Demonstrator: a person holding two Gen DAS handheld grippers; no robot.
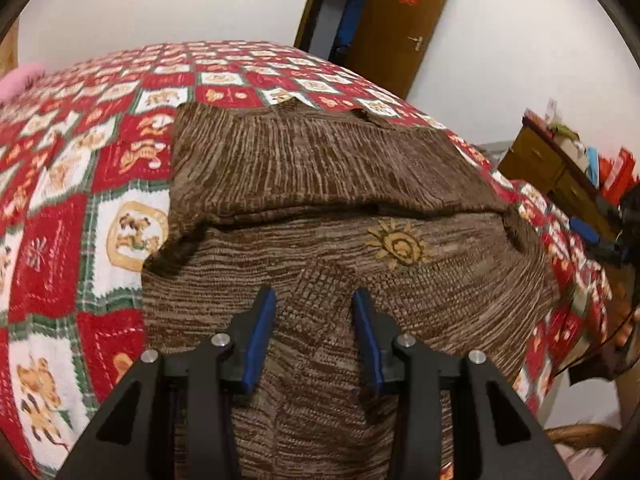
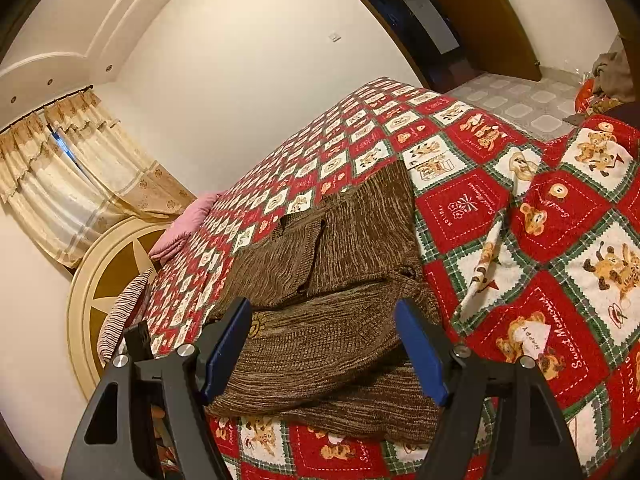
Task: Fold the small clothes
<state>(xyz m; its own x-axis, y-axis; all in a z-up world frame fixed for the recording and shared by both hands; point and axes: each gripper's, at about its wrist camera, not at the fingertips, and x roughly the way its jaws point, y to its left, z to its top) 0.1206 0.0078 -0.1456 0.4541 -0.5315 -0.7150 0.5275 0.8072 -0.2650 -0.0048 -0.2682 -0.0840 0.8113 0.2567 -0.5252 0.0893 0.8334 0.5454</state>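
While the quilt [image 2: 520,220] reads "Sweet Memories", both the left tongs [image 1: 314,300] and right tongs [image 2: 322,312] hover open, empty, above the brown sweater [image 1: 320,184].

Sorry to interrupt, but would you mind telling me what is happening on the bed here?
A person holding two sets of tongs is folding a brown knitted sweater spread on a red patchwork bedspread. The sweater already lies partly folded over itself. The left tongs and the right tongs both hang open over its near part, gripping nothing.
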